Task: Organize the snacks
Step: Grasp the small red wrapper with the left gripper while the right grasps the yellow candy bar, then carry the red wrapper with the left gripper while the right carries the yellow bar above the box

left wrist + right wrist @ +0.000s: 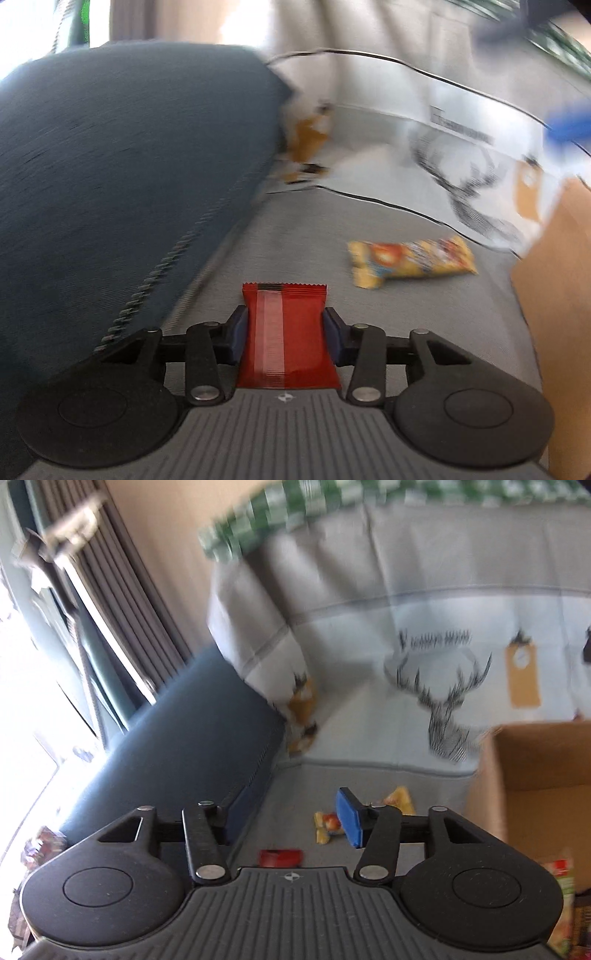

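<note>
Grey sofa seat (424,314) fills the ground under both cameras, with a blue armrest (129,166) on one side and a pale cushion printed with a stag's head (443,709) against the back. My left fingers (284,332) are pressed in from both sides on a red snack packet (286,332), which stands lengthwise between the 2 blue pads, its crimped end pointing forward. Ahead and to the right of it, a yellow snack packet (410,262) lies flat on the seat, near a cardboard box (554,295). My right fingers (291,819) are spread wide with nothing between them, above the seat. In that view the yellow packet sits partly behind the blue pad (349,821); the box stands open to the right, with another wrapper blurred at its edge.
</note>
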Demonstrator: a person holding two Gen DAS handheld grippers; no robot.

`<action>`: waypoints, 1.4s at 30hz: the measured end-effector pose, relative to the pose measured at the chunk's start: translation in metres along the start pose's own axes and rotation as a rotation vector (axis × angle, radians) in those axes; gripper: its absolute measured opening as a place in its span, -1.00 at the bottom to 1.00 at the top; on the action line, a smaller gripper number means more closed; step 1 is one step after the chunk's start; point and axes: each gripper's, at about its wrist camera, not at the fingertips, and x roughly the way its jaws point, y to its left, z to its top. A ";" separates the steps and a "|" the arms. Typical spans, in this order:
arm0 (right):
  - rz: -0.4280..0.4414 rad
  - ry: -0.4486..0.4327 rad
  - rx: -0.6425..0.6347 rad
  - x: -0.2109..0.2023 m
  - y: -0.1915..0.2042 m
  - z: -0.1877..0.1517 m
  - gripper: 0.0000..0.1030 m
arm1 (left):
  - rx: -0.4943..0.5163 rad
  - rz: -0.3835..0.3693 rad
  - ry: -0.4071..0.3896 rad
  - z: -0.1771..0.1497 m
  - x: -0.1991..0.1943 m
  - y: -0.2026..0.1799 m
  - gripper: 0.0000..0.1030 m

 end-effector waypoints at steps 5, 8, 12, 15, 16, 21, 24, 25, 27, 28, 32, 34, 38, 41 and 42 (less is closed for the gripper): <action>-0.133 0.148 0.146 0.067 -0.020 -0.009 0.37 | -0.113 0.057 0.009 0.005 0.002 0.020 -0.09; -0.178 0.207 0.239 0.100 -0.034 -0.015 0.44 | -0.119 0.053 0.012 0.005 0.001 0.020 -0.09; -0.254 0.249 0.330 0.134 -0.049 -0.016 0.55 | -0.119 0.046 0.013 0.005 0.002 0.022 -0.09; -0.279 0.244 0.341 0.153 -0.053 -0.012 0.55 | -0.118 0.045 0.013 0.003 0.000 0.025 -0.08; -0.280 0.245 0.332 0.159 -0.052 -0.011 0.56 | -0.118 0.044 0.012 0.003 0.000 0.025 -0.08; -0.308 0.240 0.186 0.182 -0.034 -0.004 0.61 | -0.117 0.044 0.012 0.003 0.001 0.024 -0.08; -0.372 0.244 0.053 0.192 -0.022 -0.005 0.40 | -0.123 0.040 0.011 0.003 0.002 0.026 -0.08; -0.389 0.240 0.009 0.193 -0.018 -0.007 0.29 | -0.124 0.039 0.011 0.003 0.002 0.026 -0.08; -0.383 0.218 -0.061 0.192 -0.013 -0.011 -0.07 | -0.125 0.037 0.011 0.003 0.002 0.027 -0.08; -0.376 0.212 -0.095 0.190 -0.011 -0.013 -0.48 | -0.125 0.036 0.011 0.003 0.001 0.027 -0.08; -0.353 0.227 -0.149 0.179 -0.009 -0.013 -0.73 | -0.126 0.034 0.007 0.002 0.000 0.027 -0.08; -0.335 0.214 -0.161 0.167 -0.010 -0.014 -0.73 | -0.126 0.033 0.005 0.002 0.000 0.027 -0.08; -0.305 0.185 -0.192 0.132 -0.010 -0.015 -0.73 | -0.124 0.025 -0.001 0.001 -0.001 0.028 -0.09; -0.292 0.164 -0.205 0.096 -0.010 -0.019 -0.73 | -0.121 0.010 -0.005 -0.001 -0.004 0.028 -0.09; -0.282 0.158 -0.205 0.082 -0.010 -0.021 -0.73 | -0.117 0.005 -0.006 -0.002 -0.005 0.027 -0.09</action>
